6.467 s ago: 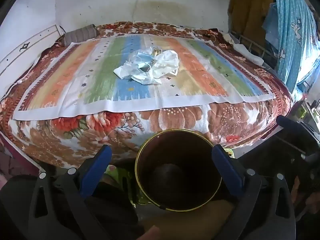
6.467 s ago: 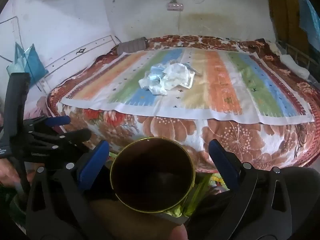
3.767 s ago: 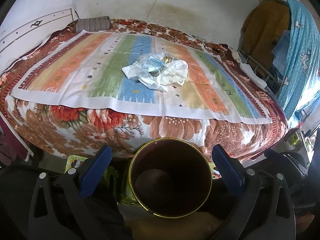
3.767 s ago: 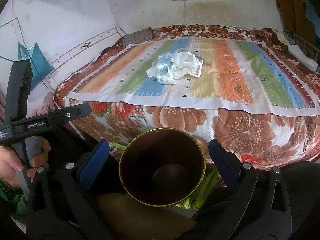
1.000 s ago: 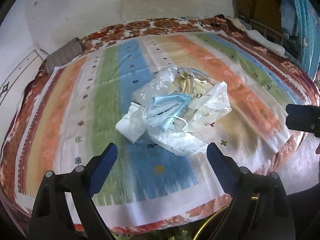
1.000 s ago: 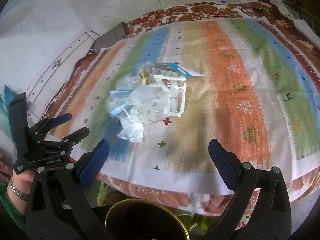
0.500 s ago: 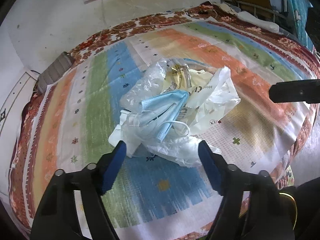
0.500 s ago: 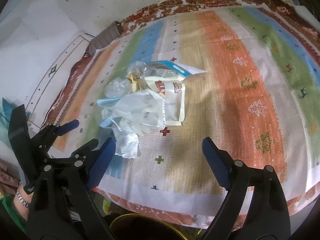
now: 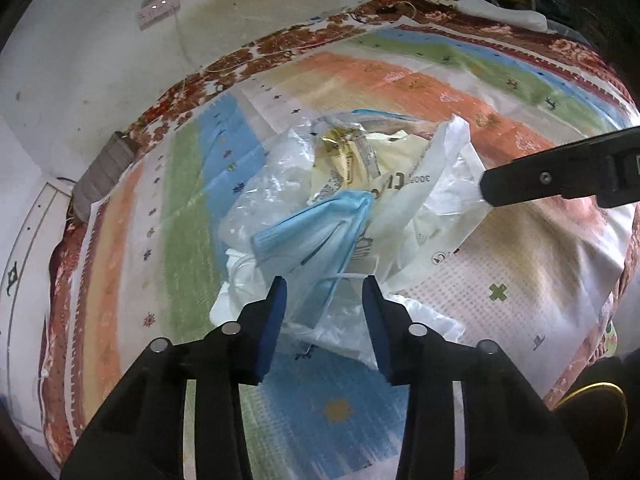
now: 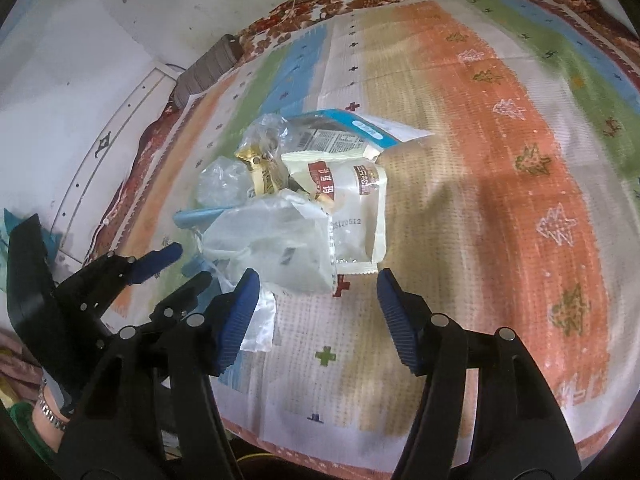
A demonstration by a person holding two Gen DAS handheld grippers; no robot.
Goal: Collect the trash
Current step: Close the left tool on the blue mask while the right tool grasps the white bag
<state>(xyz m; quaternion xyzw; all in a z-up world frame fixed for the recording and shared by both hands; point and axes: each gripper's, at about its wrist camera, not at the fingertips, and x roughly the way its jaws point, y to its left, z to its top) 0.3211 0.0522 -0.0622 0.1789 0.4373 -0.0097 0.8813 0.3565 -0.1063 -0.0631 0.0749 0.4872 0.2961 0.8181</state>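
Note:
A heap of trash lies on the striped mat [image 9: 192,168] on the bed: a blue face mask [image 9: 316,228], clear and white plastic bags [image 9: 440,184], and snack wrappers [image 10: 352,188]. My left gripper [image 9: 324,284] is open, its jaws half closed around the mask's lower edge and the bag beneath. It also shows in the right wrist view [image 10: 180,264] at the heap's left side. My right gripper [image 10: 316,276] is open and empty, just short of the white bag [image 10: 276,248] and the wrappers. One of its fingers [image 9: 560,176] shows at the right of the left wrist view.
The gold rim of a dark bin [image 9: 596,390] shows below the bed's near edge at lower right. A grey pillow [image 10: 208,68] lies at the bed's far end by the wall. A power strip [image 9: 156,10] hangs on the wall.
Both grippers have moved from above the bin up over the bed and close to the heap. The left jaws have narrowed around the mask; the right jaws have narrowed somewhat.

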